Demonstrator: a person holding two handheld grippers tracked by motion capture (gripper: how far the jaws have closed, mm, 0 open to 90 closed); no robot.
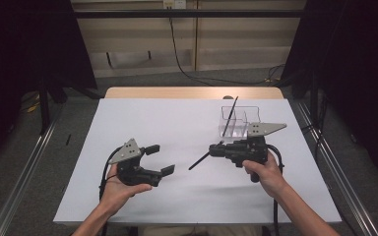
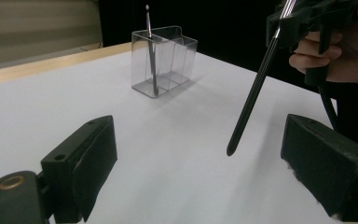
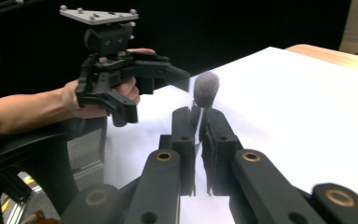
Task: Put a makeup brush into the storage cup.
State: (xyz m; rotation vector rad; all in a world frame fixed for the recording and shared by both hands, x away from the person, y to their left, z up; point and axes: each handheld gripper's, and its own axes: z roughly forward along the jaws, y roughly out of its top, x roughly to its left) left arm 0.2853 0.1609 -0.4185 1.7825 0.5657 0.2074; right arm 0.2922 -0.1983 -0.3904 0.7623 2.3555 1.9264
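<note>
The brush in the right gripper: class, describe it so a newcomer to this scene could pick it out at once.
Start at the white table and find the clear divided holder at its far right. Just in front of it, the right gripper is shut on a thin black brush that slants down toward the table. Unlike the other brush, which stands in the holder, this one hangs in the air.

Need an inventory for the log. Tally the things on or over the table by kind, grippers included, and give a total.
Brushes: 2 (one in the right gripper, brush; one standing in the holder, brush)
Clear holder: 1
Grippers: 2 (left gripper, jaws open and empty)
Total: 5
</note>
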